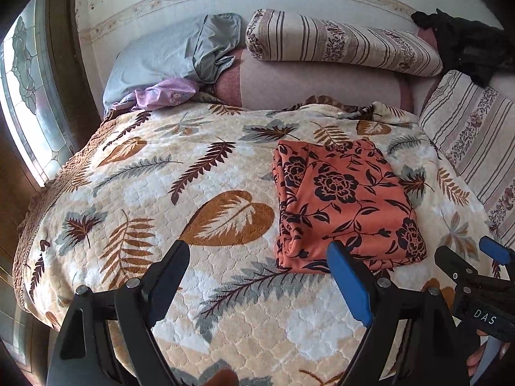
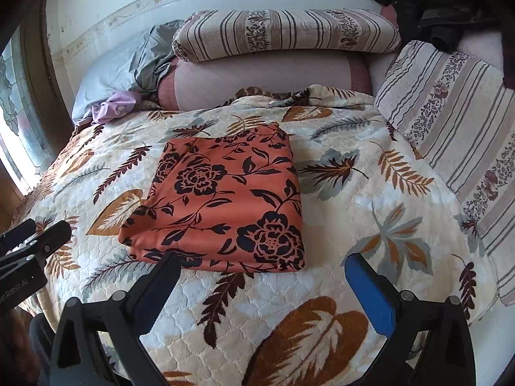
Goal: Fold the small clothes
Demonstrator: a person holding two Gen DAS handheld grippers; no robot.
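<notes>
An orange cloth with black flowers [image 1: 344,202] lies folded in a flat rectangle on the leaf-patterned bedspread [image 1: 193,177]. It also shows in the right wrist view [image 2: 225,206]. My left gripper [image 1: 257,251] is open and empty, just in front of the cloth's near left corner. My right gripper [image 2: 260,263] is open and empty, just in front of the cloth's near edge. The right gripper also shows at the right edge of the left wrist view [image 1: 473,254], and the left gripper's body at the left edge of the right wrist view [image 2: 29,244].
Striped pillows [image 2: 283,32] and a pink bolster [image 2: 264,77] lie at the head of the bed. Another striped pillow [image 2: 457,122] lies at the right. A grey-blue pillow [image 1: 167,54], a lilac garment [image 1: 167,91] and black clothing [image 2: 434,6] lie at the back. A window [image 1: 29,96] is at the left.
</notes>
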